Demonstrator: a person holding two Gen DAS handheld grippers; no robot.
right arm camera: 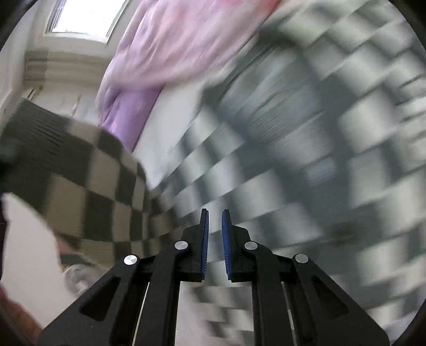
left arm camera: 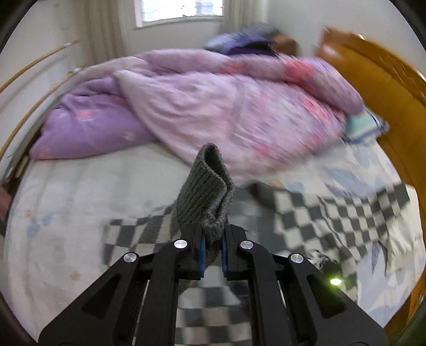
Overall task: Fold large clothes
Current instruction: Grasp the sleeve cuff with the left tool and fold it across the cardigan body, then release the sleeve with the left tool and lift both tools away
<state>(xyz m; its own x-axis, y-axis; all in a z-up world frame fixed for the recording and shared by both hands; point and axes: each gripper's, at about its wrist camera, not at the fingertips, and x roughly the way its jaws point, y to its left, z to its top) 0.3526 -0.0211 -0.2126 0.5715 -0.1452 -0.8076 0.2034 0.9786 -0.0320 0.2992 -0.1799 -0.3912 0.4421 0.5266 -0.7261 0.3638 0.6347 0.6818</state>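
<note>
A grey-and-white checkered knit sweater [left arm camera: 332, 213] lies spread on the bed. My left gripper [left arm camera: 213, 239] is shut on its grey ribbed cuff [left arm camera: 205, 191], which stands up above the fingers. In the right wrist view the sweater [right arm camera: 293, 146] fills most of the blurred frame, and a lifted part of it [right arm camera: 87, 191] hangs at the left. My right gripper [right arm camera: 215, 221] is just above the sweater with its blue pads a narrow gap apart and nothing between them.
A pink and purple quilt [left arm camera: 213, 106] is heaped across the far half of the bed. The white sheet [left arm camera: 66, 199] shows at the left. A wooden headboard [left arm camera: 386, 87] stands at the right. A window [left arm camera: 175, 10] is behind.
</note>
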